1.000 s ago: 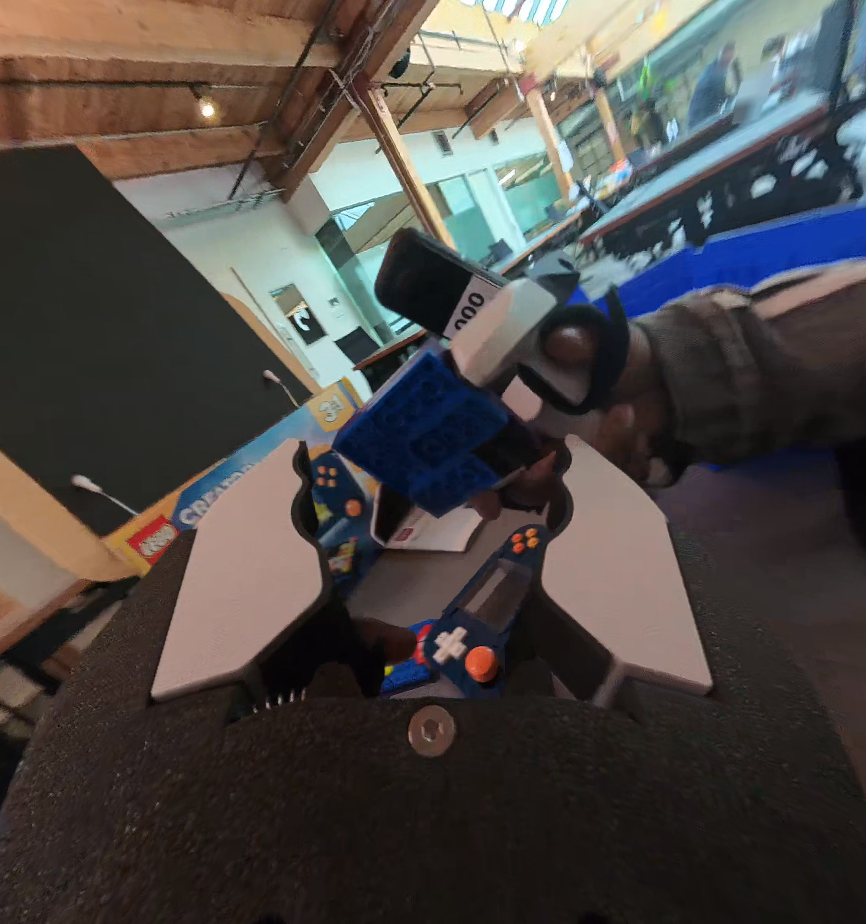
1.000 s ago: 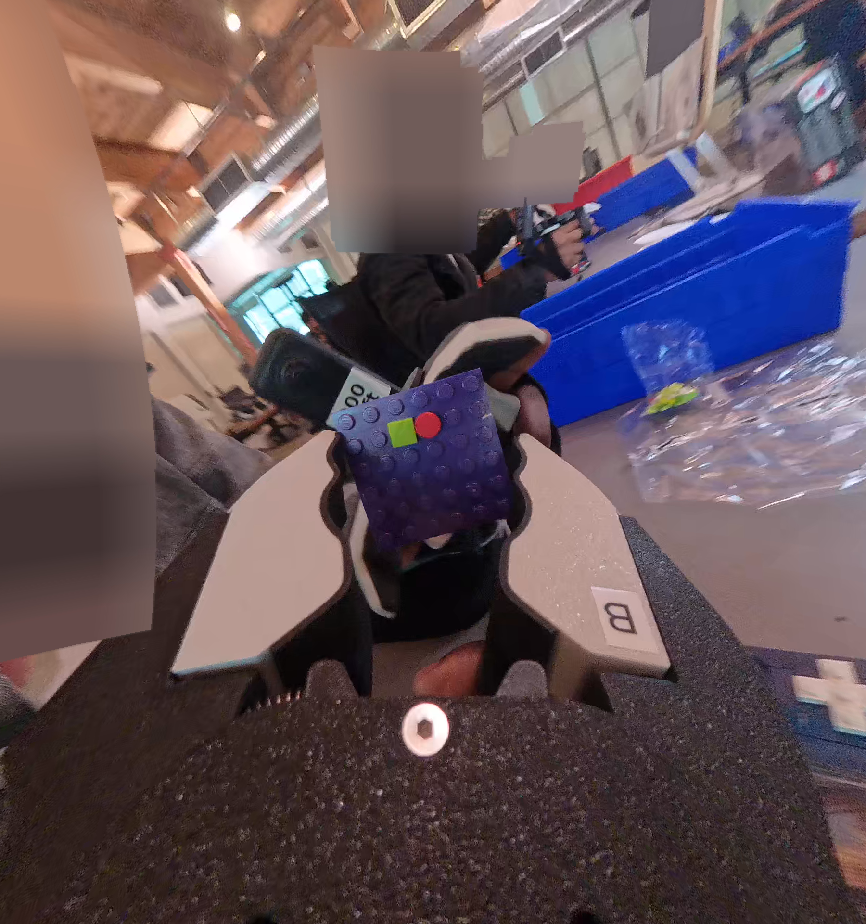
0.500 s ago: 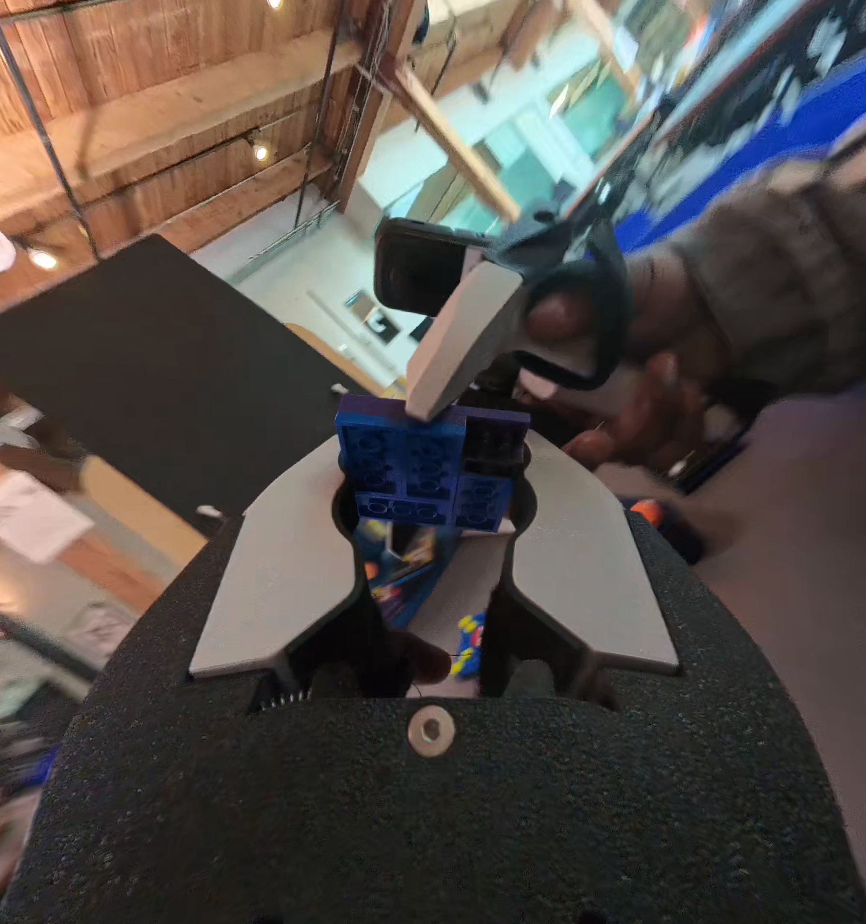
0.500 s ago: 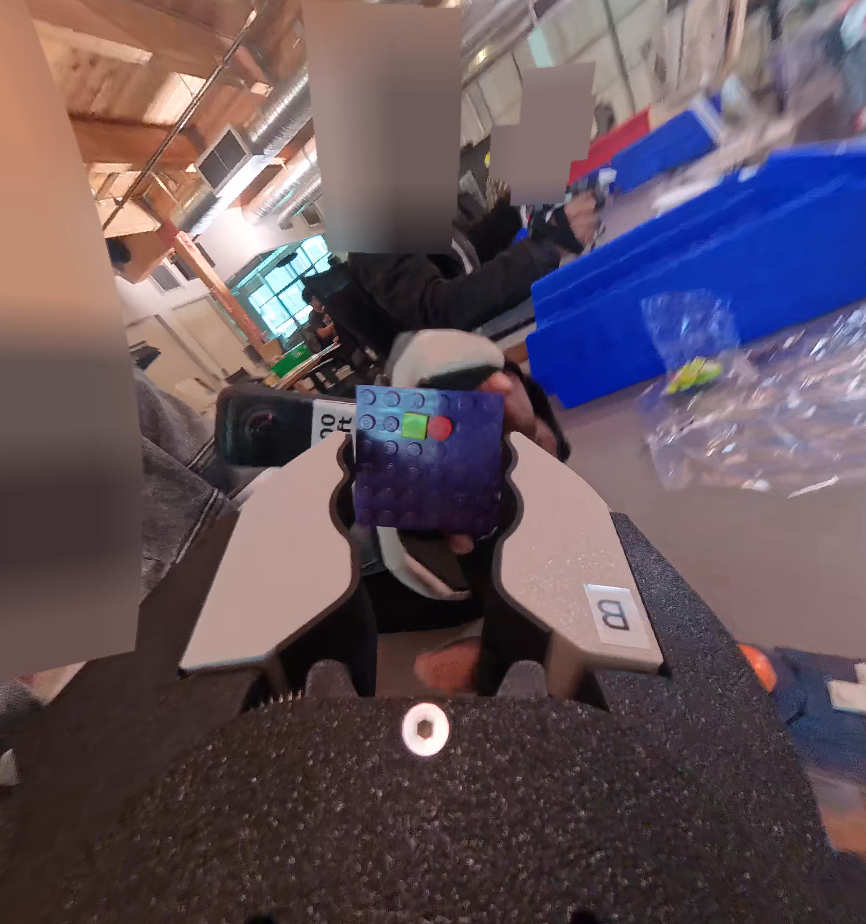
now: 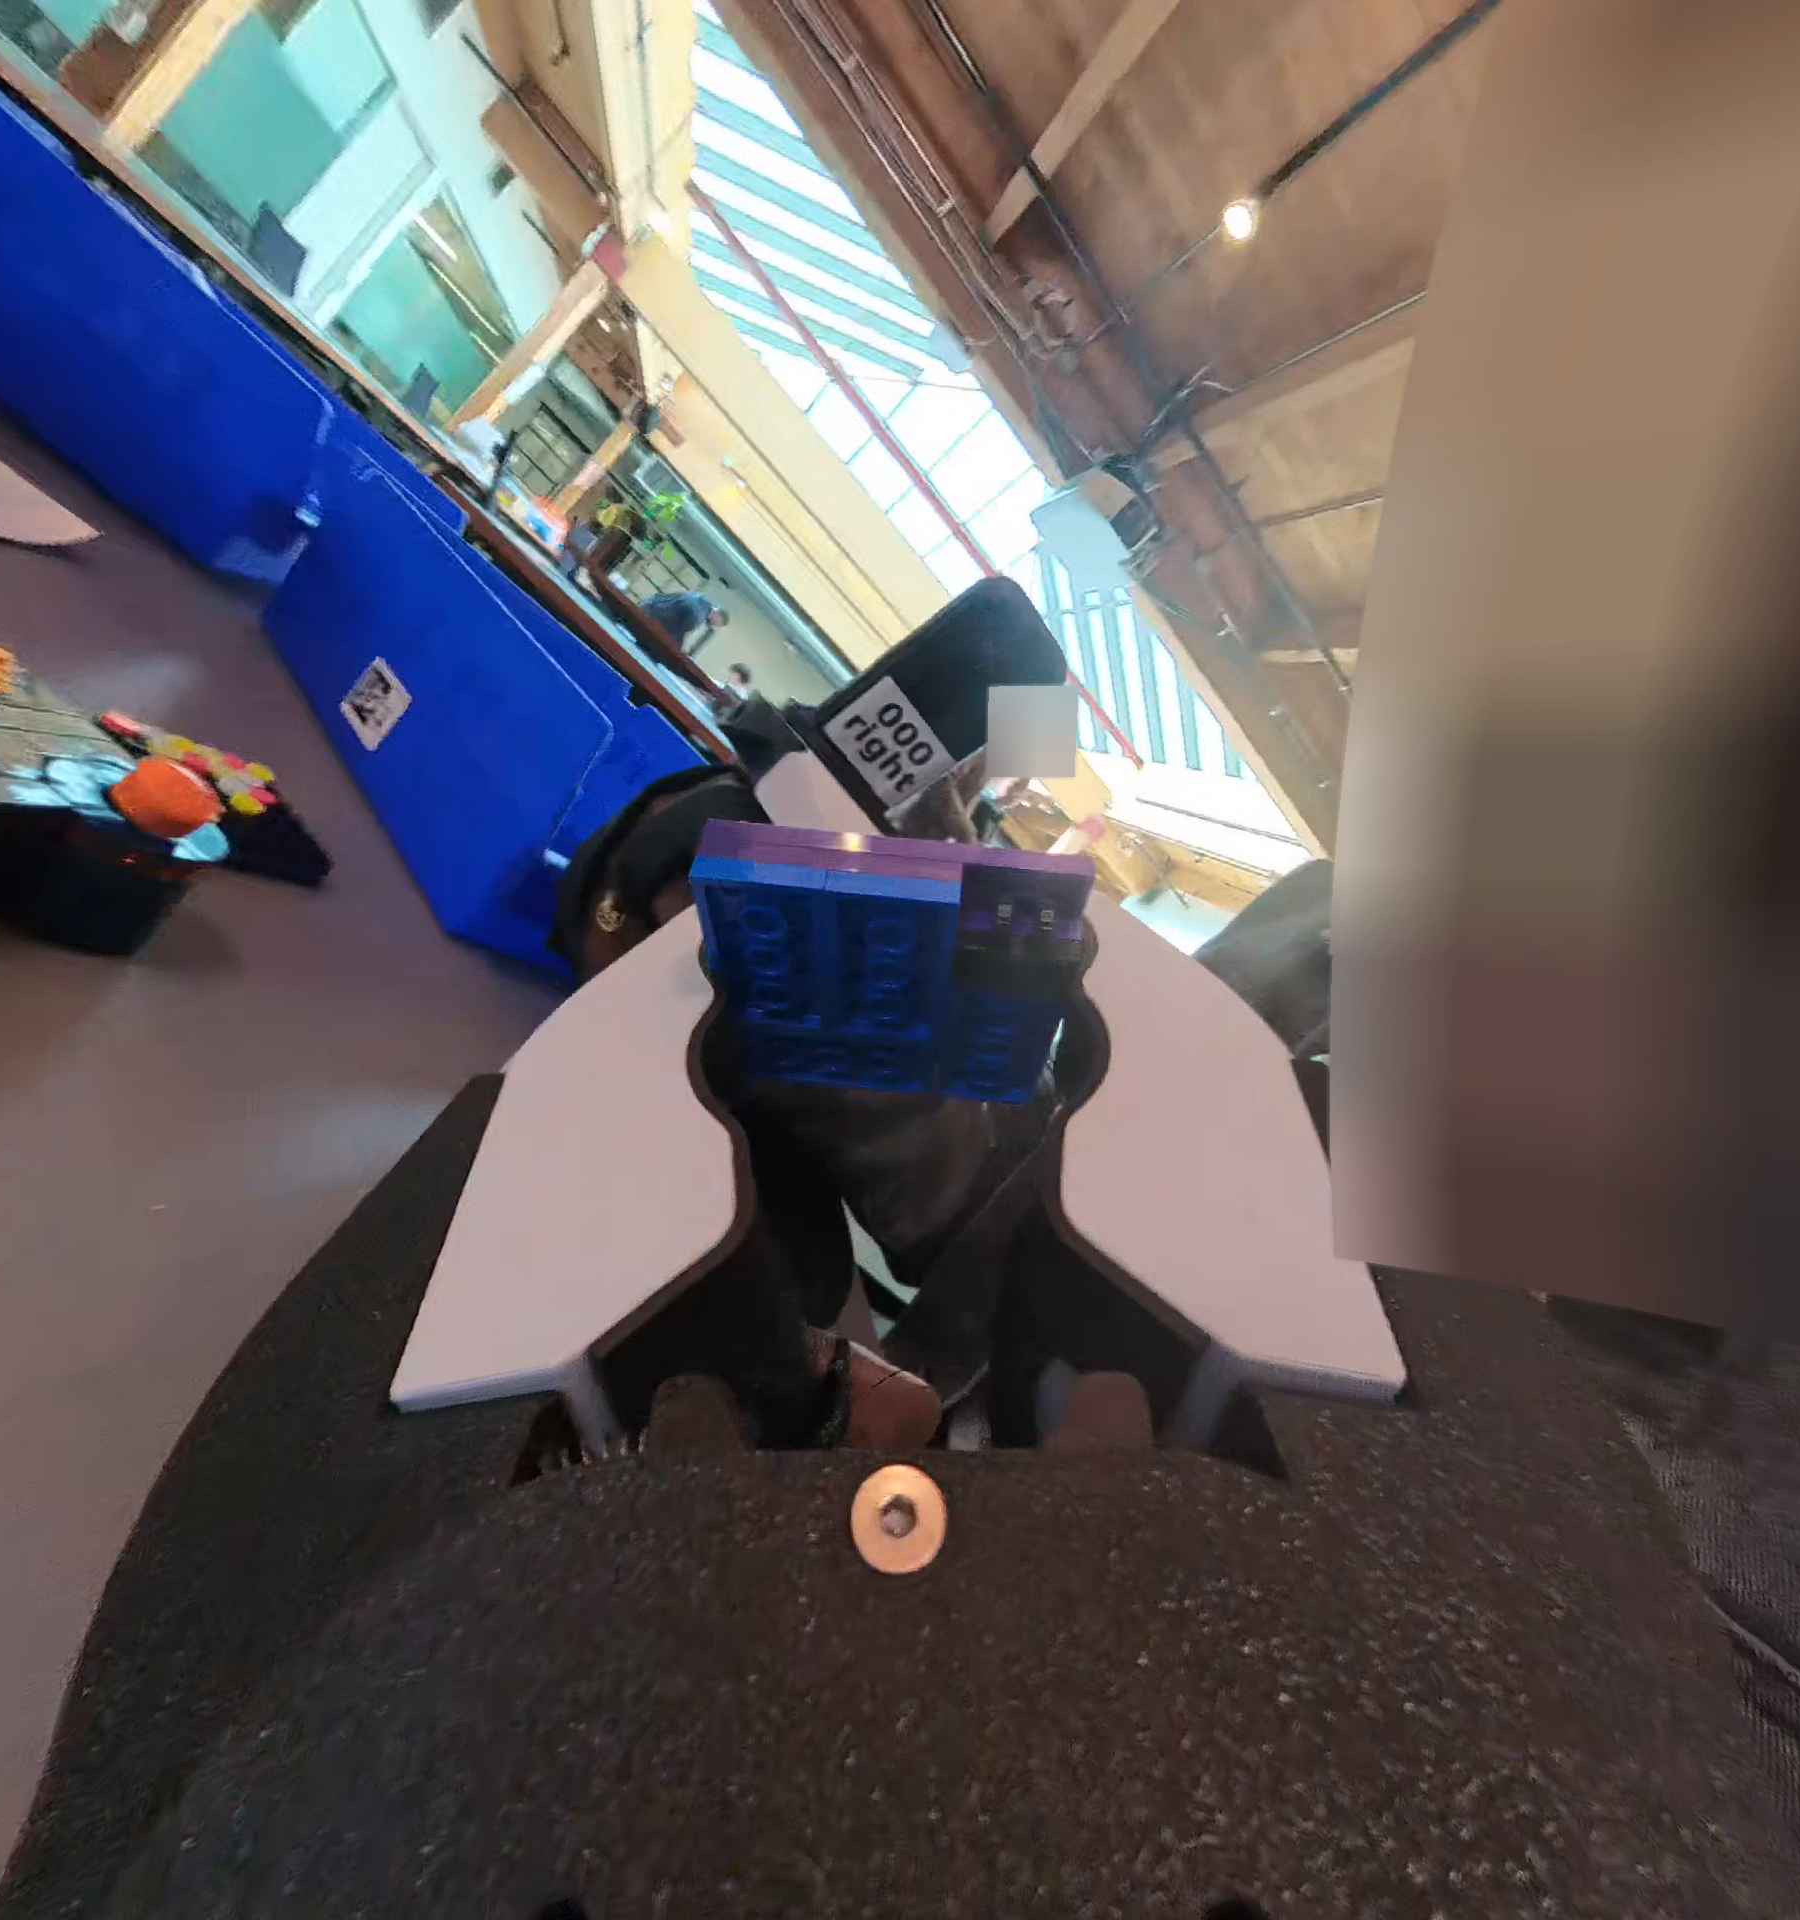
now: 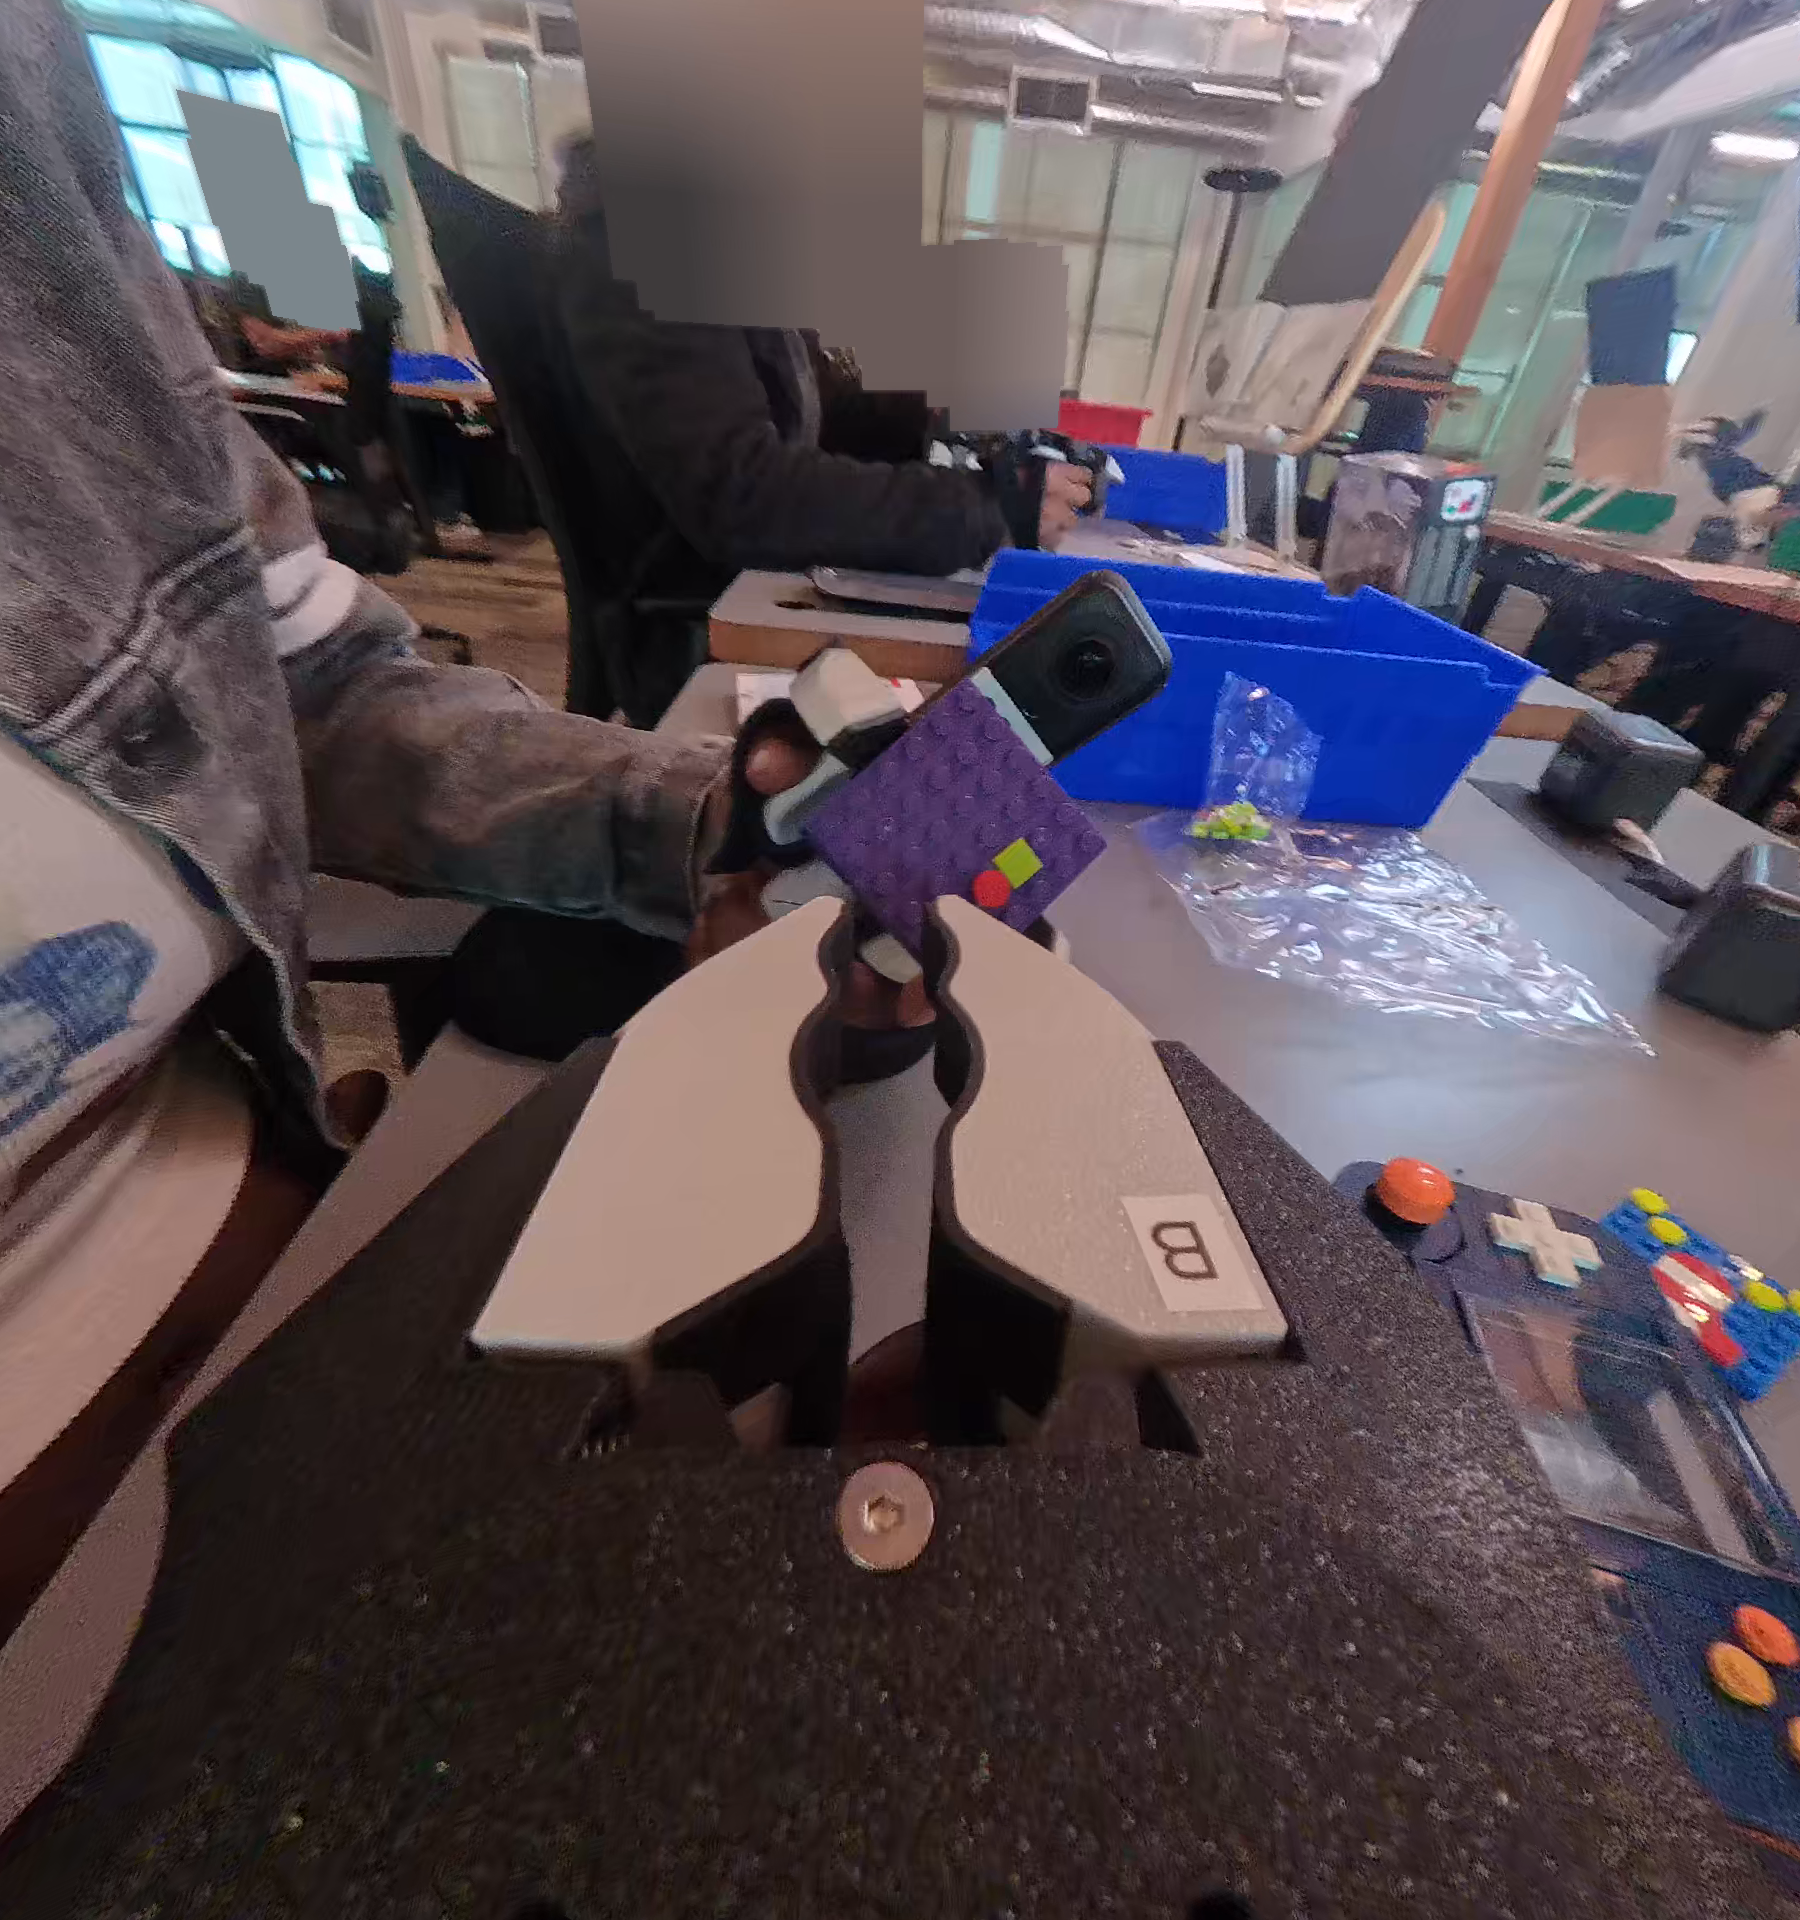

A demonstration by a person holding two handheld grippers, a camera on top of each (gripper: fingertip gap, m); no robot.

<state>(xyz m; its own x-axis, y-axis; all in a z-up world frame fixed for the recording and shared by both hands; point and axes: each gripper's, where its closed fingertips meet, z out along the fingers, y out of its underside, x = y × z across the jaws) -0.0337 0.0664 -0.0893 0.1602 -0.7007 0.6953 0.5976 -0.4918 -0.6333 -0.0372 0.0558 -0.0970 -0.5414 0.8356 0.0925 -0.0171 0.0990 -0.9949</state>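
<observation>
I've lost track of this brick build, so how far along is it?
Looks done: the purple plate has blue bricks under it and a green tile and a red tile on top. In hand: the left hand-held gripper clamps it; the right hand-held gripper is at its corner, grip unclear. Left: the console model lies apart on the table.

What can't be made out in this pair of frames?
- Whether the right tool grips the purple plate: in the right wrist view its fingertips cover the plate's lower corner; in the left wrist view the plate hides it.
- The toy console: right wrist view, cut off by the right edge.
- Contents of the blue bin: right wrist view, hidden by its wall.
- Green bits in the clear bag: too small.
</observation>
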